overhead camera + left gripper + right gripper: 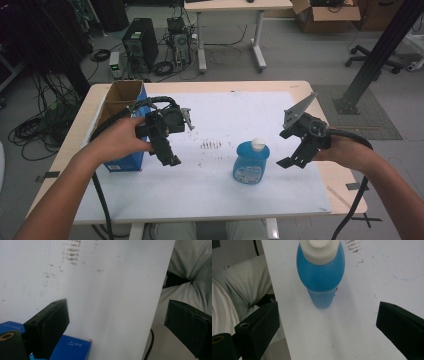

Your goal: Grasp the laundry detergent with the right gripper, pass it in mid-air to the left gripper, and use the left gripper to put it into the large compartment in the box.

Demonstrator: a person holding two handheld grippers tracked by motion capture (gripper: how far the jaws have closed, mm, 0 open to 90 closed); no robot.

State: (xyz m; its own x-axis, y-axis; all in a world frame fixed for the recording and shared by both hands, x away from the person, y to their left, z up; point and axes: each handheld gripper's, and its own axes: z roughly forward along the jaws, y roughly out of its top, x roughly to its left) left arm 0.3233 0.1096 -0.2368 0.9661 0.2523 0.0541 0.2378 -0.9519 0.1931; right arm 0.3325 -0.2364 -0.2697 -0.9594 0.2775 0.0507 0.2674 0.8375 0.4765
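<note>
A blue bottle (251,161) with a white cap stands upright on the white sheet (220,190), right of centre. The right gripper view looks down on the same bottle (320,272) from above, ahead of the wide-apart jaws. My right gripper (289,161) hovers open just right of it, nothing between its jaws. My left gripper (170,159) is held above the sheet beside a blue cardboard box (126,162), open and empty. In the left gripper view a corner of the blue box (71,347) lies below the jaws.
The blue box has an open brown inside (120,95) at the table's left edge. Brown smudges (211,145) mark the sheet's middle. Cables trail from both grippers off the front edge. Computers, cables, another table and a cardboard box stand on the floor beyond.
</note>
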